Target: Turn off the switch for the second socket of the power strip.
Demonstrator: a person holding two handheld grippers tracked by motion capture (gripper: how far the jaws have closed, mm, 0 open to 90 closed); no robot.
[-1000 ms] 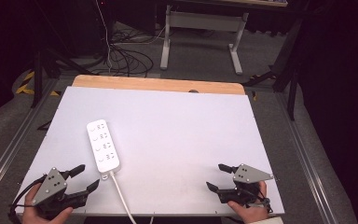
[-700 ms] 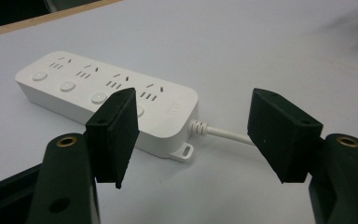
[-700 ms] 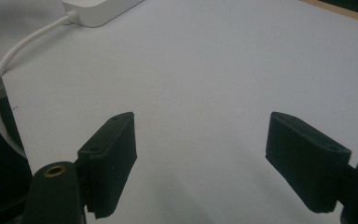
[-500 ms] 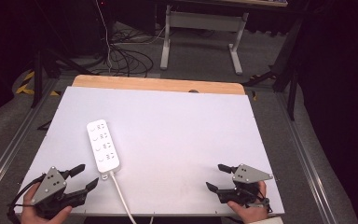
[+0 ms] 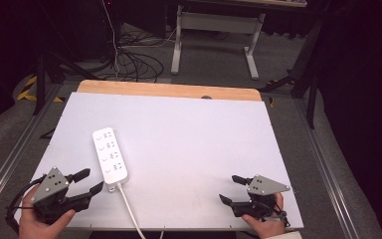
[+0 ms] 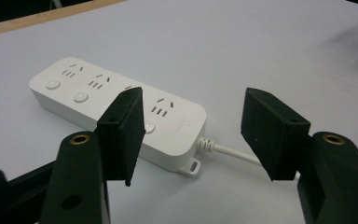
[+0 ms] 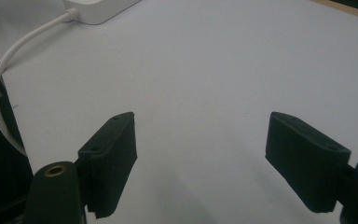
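White power strip [image 5: 110, 156] lies flat on left half of white tabletop [image 5: 194, 134], its cord [image 5: 130, 214] trailing to the near edge. Left gripper [image 5: 87, 181] just beside its cord end, fingers [image 6: 121, 133] spread, empty. Right gripper [image 5: 235, 188] well apart at near right, fingers [image 7: 109, 158] spread, empty.

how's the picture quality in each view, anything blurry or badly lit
High view: the white table is evenly lit, the room behind falls into near black. Left gripper view: the power strip is sharp, while the left gripper looks soft and dark up close. Right gripper view: dimmer and bluish, with the right gripper blurred and faint shadows on the table.
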